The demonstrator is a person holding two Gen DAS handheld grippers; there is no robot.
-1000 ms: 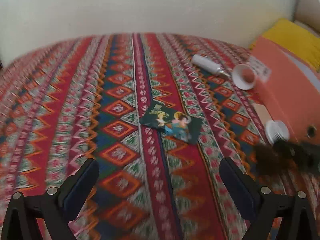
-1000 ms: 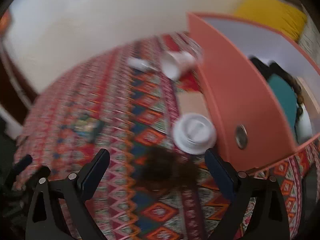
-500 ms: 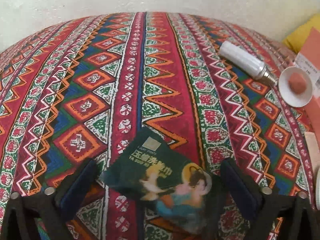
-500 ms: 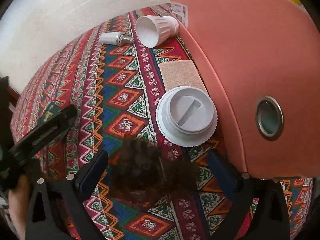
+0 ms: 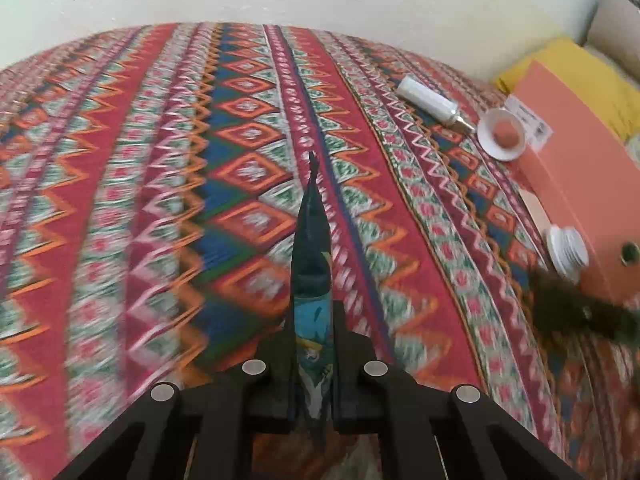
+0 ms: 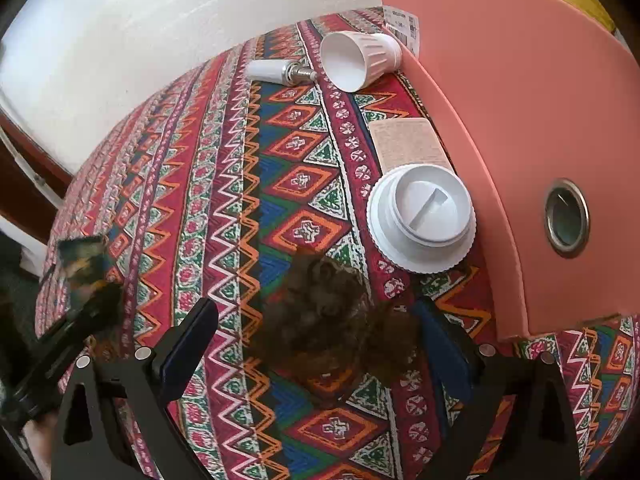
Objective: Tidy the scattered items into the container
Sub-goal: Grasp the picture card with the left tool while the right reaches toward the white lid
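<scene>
My left gripper (image 5: pixel 312 320) is shut on a dark green printed packet (image 5: pixel 311 248), held edge-on above the patterned cloth; it also shows blurred in the right wrist view (image 6: pixel 82 264). My right gripper (image 6: pixel 320 320) is open, its fingers on either side of a brown furry clump (image 6: pixel 320 308) lying on the cloth. The clump also shows in the left wrist view (image 5: pixel 568 304). The orange container (image 6: pixel 500 120) stands to the right.
A white ribbed lid (image 6: pixel 422 218), a tan card (image 6: pixel 408 142), a white cup on its side (image 6: pixel 358 60) and a small white bottle (image 6: pixel 276 70) lie beside the container. A yellow cushion (image 5: pixel 580 80) is behind it. A white wall is at the back.
My left gripper has shut on the packet and lifted it off the cloth. My right gripper has come lower around the furry clump.
</scene>
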